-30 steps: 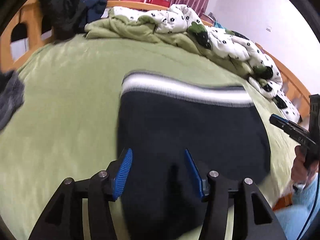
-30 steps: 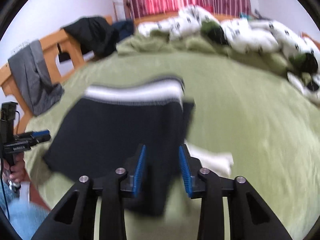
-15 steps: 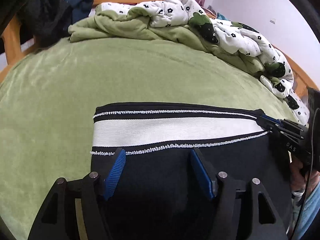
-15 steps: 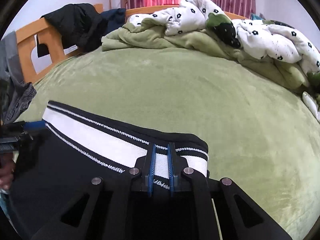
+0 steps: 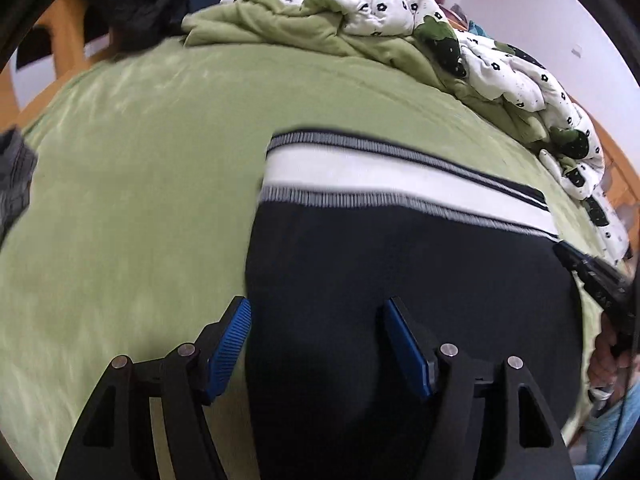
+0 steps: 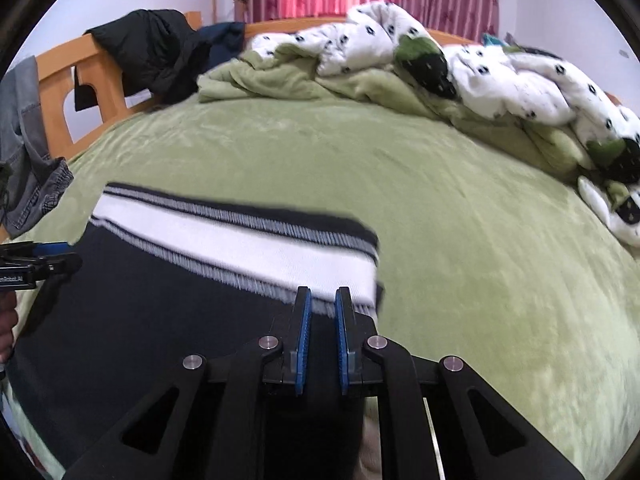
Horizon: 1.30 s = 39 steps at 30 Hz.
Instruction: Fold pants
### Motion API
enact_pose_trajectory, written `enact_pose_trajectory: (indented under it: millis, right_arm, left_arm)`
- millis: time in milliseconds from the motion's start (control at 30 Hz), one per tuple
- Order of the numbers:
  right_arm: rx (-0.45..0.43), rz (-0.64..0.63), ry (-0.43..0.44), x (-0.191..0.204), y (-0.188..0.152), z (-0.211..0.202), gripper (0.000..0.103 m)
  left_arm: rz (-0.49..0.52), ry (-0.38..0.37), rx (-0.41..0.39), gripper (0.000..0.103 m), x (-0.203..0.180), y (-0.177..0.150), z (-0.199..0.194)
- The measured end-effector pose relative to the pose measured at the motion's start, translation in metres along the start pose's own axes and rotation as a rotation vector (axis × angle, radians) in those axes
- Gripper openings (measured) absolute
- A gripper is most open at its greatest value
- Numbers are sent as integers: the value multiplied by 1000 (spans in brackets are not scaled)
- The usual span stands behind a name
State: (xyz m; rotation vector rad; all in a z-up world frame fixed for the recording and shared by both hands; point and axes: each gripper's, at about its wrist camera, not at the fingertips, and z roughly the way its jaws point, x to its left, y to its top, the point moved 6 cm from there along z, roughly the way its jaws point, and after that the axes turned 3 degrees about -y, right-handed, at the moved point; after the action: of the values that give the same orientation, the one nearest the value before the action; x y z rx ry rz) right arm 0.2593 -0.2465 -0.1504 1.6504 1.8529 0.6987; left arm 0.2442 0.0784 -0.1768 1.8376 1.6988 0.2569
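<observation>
Dark navy pants (image 5: 400, 280) with a white striped waistband (image 5: 380, 176) lie flat on the green bed, waistband on the far side. My left gripper (image 5: 316, 308) hovers over the pants' left edge; its jaws are opening, with the dark cloth below them and the pads pressing on nothing. In the right wrist view my right gripper (image 6: 322, 300) is shut on the pants (image 6: 160, 320) just below the waistband's right end. Each gripper shows in the other's view: the right gripper (image 5: 592, 276) at the pants' right side, the left gripper (image 6: 52, 256) at their left.
A crumpled green blanket (image 6: 280, 80) and a white flowered quilt (image 6: 500, 76) are heaped along the bed's far side. A black jacket (image 6: 152, 52) hangs on the wooden headboard (image 6: 60, 92). A grey garment (image 6: 28, 160) drapes at the left. A person's hand (image 5: 604, 360) shows at right.
The right jaws shut on the cloth by the waistband. The left jaws spread wider, and the left gripper has drawn back, so the waistband now lies farther from it.
</observation>
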Motion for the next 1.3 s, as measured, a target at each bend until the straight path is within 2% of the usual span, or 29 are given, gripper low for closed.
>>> enact_pose_trajectory:
  millis: [167, 267, 367, 433, 500, 567, 633, 667, 700, 733, 767, 833, 867, 900, 967, 1067, 1133, 1233, 1300]
  right_arm:
    - [39, 22, -52, -6, -24, -15, 13]
    - [44, 53, -33, -8, -36, -34, 14]
    - [83, 81, -18, -11, -55, -53, 25]
    - [114, 101, 7, -11, -69, -63, 30]
    - [181, 107, 50, -5, -89, -76, 32]
    - [204, 92, 29, -1, -102, -94, 32]
    - [177, 82, -21, 3, -105, -119, 34]
    - [144, 90, -50, 5, -103, -137, 42]
    - [96, 106, -67, 8, -98, -158, 57]
    - [60, 126, -60, 11, -95, -174, 64]
    - [5, 162, -34, 17, -89, -198, 73]
    - [-46, 182, -10, 27, -84, -225, 76]
    - [-72, 192, -7, 32, -82, -238, 80]
    - [-100, 195, -7, 37, -82, -249, 87]
    - [-132, 175, -5, 52, -87, -265, 88]
    - [-97, 150, -20, 62, -93, -261, 88]
    - [-74, 153, -56, 64, -102, -258, 88]
    - [-98, 194, -39, 67, -108, -265, 90]
    - [-87, 182, -54, 70, -112, -263, 93]
  left_arm:
    - [-11, 10, 14, 68, -6, -40, -23]
    - [-64, -26, 11, 68, -6, -69, -38]
    - [-110, -46, 26, 68, -4, -95, -54]
    - [-113, -63, 63, 68, -8, -107, -61]
    - [-98, -61, 79, 68, -15, -117, -77]
    - [-79, -68, 66, 68, -28, -120, -102]
    - [-82, -117, 28, 68, -43, -120, -126]
    - [-78, -144, 4, 68, -53, -120, -141]
    - [-64, -156, -17, 68, -65, -120, -154]
    - [-49, -154, -35, 70, -73, -120, -162]
    - [-27, -136, -61, 72, -82, -121, -172]
    - [-2, -80, -117, 78, -95, -125, -186]
    - [-3, -45, -141, 83, -100, -128, -191]
    - [0, -15, -154, 83, -103, -131, -193]
    - [26, 16, -173, 83, -110, -139, -193]
    - [69, 85, -189, 83, -109, -149, -193]
    - [57, 63, -179, 83, -108, -151, -196]
    - [27, 82, -181, 83, -100, -156, -198]
    - [7, 66, -179, 83, -99, -159, -198]
